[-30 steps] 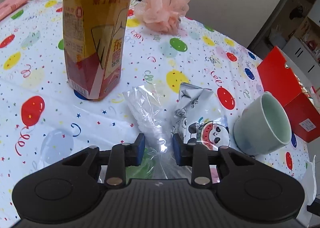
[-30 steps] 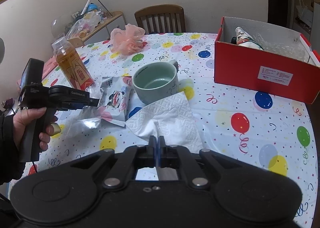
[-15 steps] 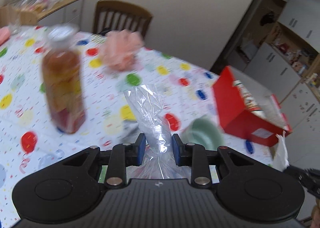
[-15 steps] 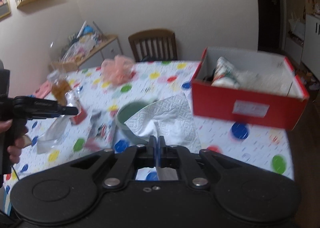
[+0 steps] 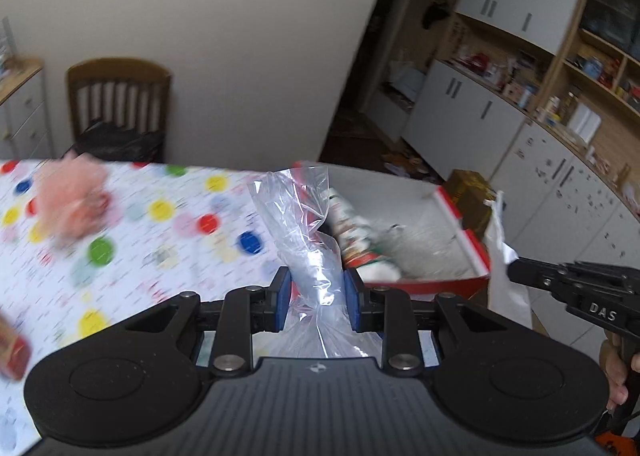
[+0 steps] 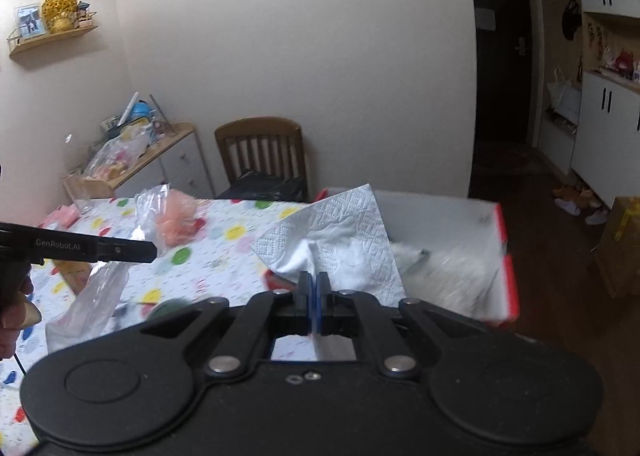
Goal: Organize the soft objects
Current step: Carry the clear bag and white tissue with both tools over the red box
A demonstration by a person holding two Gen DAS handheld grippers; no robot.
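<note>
My left gripper (image 5: 314, 306) is matte black: two round housings, ribbed centre, silver screws on angular links, blue pads (image 5: 283, 298). My right gripper (image 6: 313, 302) matches, with two small screws on its deck. "DAS" marks one barrel, "GenRobot.AI" the other. Bare fingers (image 5: 616, 380) wrap the handle; a thin black cable (image 6: 18, 361) hangs.

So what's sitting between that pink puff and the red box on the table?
In the left wrist view, only bare balloon-print tablecloth lies between the pink puff and the red box; the held plastic bag hangs in front.
</note>
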